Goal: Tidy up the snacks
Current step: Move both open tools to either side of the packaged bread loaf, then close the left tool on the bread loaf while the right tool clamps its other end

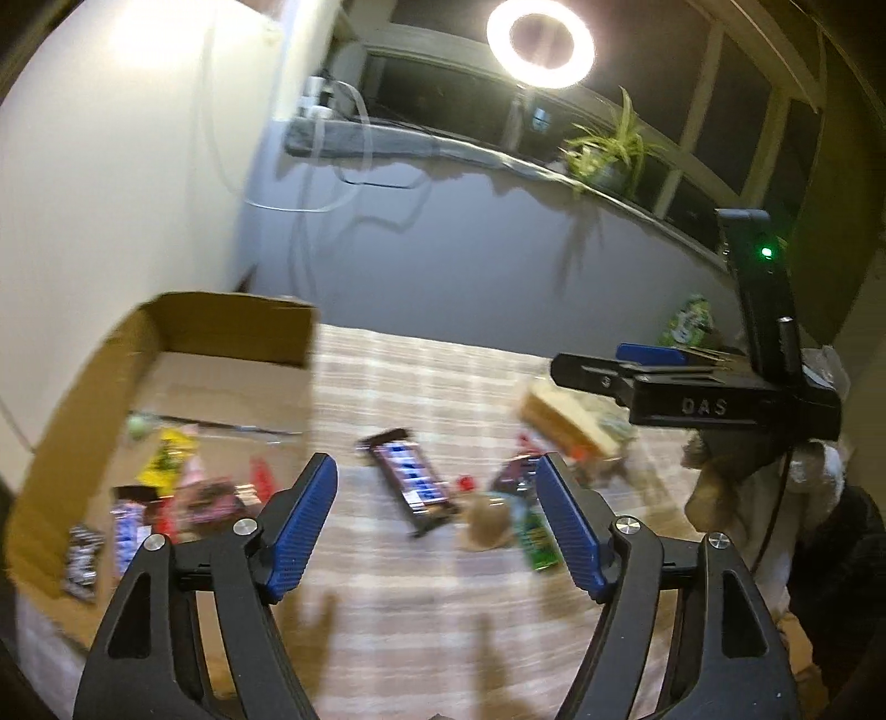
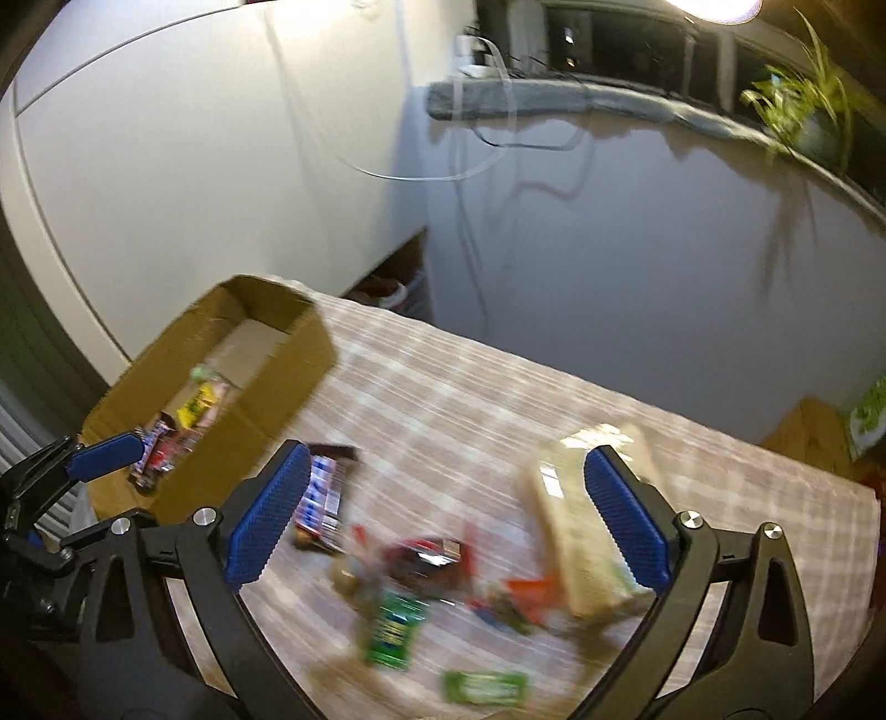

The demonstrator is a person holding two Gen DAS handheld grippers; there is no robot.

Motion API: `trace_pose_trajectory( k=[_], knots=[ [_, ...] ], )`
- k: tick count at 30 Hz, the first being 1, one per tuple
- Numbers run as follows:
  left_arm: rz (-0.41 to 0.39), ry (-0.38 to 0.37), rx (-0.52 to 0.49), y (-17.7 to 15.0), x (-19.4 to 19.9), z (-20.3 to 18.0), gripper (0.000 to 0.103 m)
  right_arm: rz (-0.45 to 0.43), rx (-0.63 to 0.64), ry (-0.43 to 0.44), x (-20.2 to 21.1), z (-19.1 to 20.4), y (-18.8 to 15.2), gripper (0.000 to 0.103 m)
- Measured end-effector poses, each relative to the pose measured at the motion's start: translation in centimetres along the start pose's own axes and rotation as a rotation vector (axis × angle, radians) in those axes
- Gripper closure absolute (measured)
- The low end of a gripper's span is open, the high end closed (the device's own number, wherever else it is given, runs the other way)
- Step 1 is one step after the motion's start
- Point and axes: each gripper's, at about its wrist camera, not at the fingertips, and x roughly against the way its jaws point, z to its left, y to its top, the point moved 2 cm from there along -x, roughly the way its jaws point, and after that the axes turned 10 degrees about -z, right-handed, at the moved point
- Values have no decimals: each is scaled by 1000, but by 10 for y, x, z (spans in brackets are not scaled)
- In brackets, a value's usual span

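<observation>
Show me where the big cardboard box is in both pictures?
Left wrist view: the cardboard box is at the left edge, open, snacks inside.
Right wrist view: the cardboard box sits left of centre, on the checked tablecloth.
Shared landmark: the potted plant on the window ledge, upper right.

one cardboard box (image 1: 183,332) stands on one checked tablecloth (image 1: 421,376). the wrappers inside the box are too blurred to count; at least five show. outside it lie one dark bar with blue squares (image 1: 412,482), two green packets (image 2: 394,631), one pale wrapped loaf-like pack (image 2: 581,531) and a blurred red-and-dark heap that cannot be counted. two grippers, one ring light (image 1: 540,41), one potted plant (image 1: 609,149).
</observation>
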Motion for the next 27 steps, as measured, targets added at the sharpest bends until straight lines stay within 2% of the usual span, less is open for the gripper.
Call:
trace_pose_trajectory(
  k=[4, 8, 13, 21, 27],
  knots=[
    [51, -59, 11, -2, -23, -23, 29, 12, -74, -12, 1, -43, -6, 2],
    [70, -86, 3, -2, -40, -42, 29, 32, -126, -14, -4, -77, -13, 2],
    [118, -134, 36, 2, -68, -59, 29, 84, -200, 30, -17, -110, -21, 2],
    [198, -181, 103, -2, -119, -73, 29, 150, -314, 142, -37, -136, -35, 2],
    [246, -178, 122, -9, -141, -80, 29, 199, -333, 208, -43, -134, -42, 2]
  ],
)
